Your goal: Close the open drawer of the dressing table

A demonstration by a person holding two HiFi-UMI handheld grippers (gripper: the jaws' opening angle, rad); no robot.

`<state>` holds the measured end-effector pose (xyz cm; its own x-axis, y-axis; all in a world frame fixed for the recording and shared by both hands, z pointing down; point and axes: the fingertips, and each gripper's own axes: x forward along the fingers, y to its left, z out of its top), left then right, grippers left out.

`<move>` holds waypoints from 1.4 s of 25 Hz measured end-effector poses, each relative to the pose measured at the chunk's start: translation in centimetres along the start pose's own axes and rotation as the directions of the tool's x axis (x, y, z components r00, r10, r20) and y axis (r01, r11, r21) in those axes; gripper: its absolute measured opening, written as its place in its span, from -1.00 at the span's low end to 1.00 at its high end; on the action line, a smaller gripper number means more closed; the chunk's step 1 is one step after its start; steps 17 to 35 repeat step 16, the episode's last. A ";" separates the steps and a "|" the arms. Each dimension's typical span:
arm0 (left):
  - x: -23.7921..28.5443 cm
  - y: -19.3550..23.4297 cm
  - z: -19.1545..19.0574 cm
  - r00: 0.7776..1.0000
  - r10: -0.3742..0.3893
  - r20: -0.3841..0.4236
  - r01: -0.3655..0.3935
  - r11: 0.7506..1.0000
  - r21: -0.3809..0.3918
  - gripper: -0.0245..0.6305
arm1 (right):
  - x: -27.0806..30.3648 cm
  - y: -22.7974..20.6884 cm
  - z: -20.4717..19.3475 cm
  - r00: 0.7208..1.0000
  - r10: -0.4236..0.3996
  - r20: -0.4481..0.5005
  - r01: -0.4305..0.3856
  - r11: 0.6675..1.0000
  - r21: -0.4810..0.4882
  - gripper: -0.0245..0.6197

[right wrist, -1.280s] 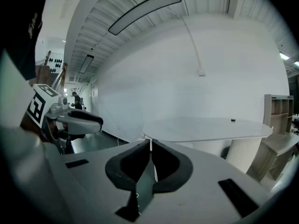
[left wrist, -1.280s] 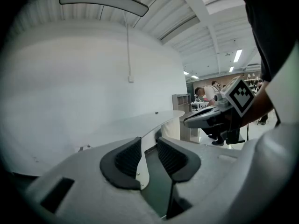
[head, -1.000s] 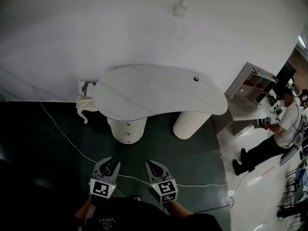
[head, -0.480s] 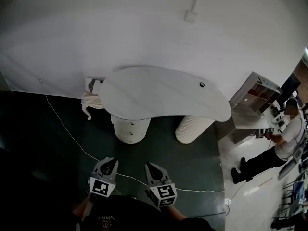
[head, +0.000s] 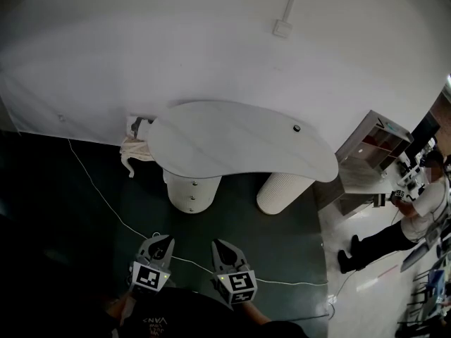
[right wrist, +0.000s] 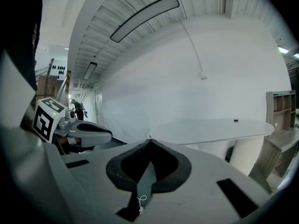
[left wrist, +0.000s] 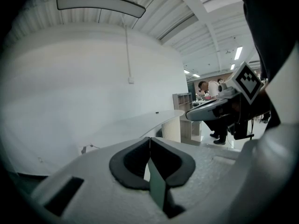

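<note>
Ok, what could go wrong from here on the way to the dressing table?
A white cable lies across the floor in front of the dressing table; a foot might catch it.
The table's top overhangs the round drawer pedestal, so a gripper could bump its edge.
The left gripper and right gripper are shut; closed tips may slip on the curved front.

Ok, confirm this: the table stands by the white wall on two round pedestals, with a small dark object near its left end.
Not quite. The head view shows the dark object near the right end of the table, not the left. The wall and two pedestals are as you say.
</note>
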<state>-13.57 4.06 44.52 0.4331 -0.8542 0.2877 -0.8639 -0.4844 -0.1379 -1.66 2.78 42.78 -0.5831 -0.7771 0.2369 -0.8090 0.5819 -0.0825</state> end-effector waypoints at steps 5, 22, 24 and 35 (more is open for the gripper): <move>-0.1 -0.3 -0.2 1.000 -0.002 -0.002 0.002 1.000 -0.009 -0.86 | -0.1 -0.1 -0.2 1.000 -0.013 0.000 0.013 1.000 0.017 -0.91; -0.4 -0.5 -0.8 1.000 0.000 -0.017 -0.001 1.000 -0.024 -0.87 | -0.3 -0.3 -0.9 1.000 -0.022 -0.019 0.022 0.999 0.025 -0.91; -0.4 -0.5 -0.8 1.000 0.000 -0.017 -0.001 1.000 -0.024 -0.87 | -0.3 -0.3 -0.9 1.000 -0.022 -0.019 0.022 0.999 0.025 -0.91; -0.4 -0.5 -0.8 1.000 0.000 -0.017 -0.001 1.000 -0.024 -0.87 | -0.3 -0.3 -0.9 1.000 -0.022 -0.019 0.022 0.999 0.025 -0.91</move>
